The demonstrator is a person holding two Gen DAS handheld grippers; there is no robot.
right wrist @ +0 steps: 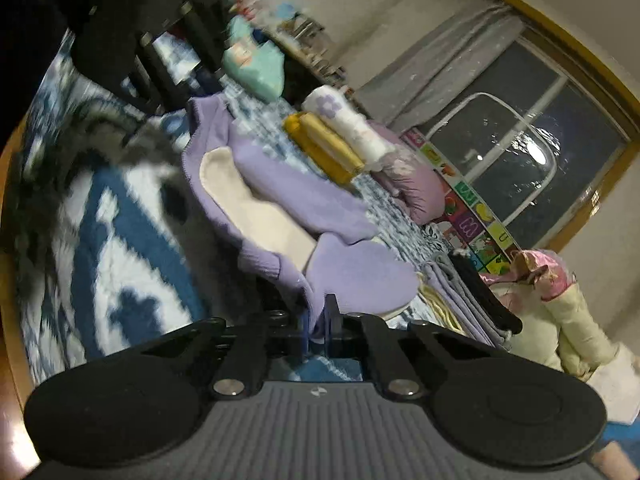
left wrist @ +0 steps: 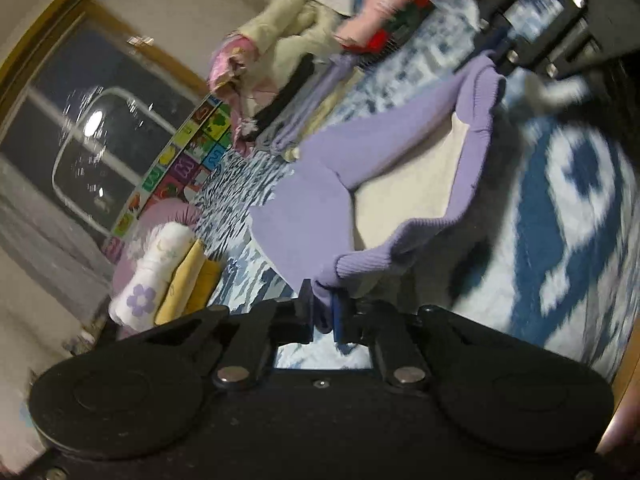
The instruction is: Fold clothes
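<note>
A lilac knit garment with a cream lining (left wrist: 360,160) hangs stretched above a blue and white patterned bedcover (left wrist: 560,208). My left gripper (left wrist: 323,312) is shut on one ribbed corner of it. My right gripper (right wrist: 318,320) is shut on the opposite corner; the garment (right wrist: 280,200) runs away from it toward the left gripper (right wrist: 188,84), seen at the far end. The right gripper (left wrist: 500,52) also shows at the top right of the left wrist view, pinching the cloth.
Folded yellow and white flowered cloths (right wrist: 340,136) sit on a lilac pillow. A stack of folded clothes (right wrist: 460,296) lies beside the garment. A cream and pink pile (left wrist: 288,32) sits further along. A dark window (right wrist: 520,140) and colourful mat (left wrist: 188,152) line the wall.
</note>
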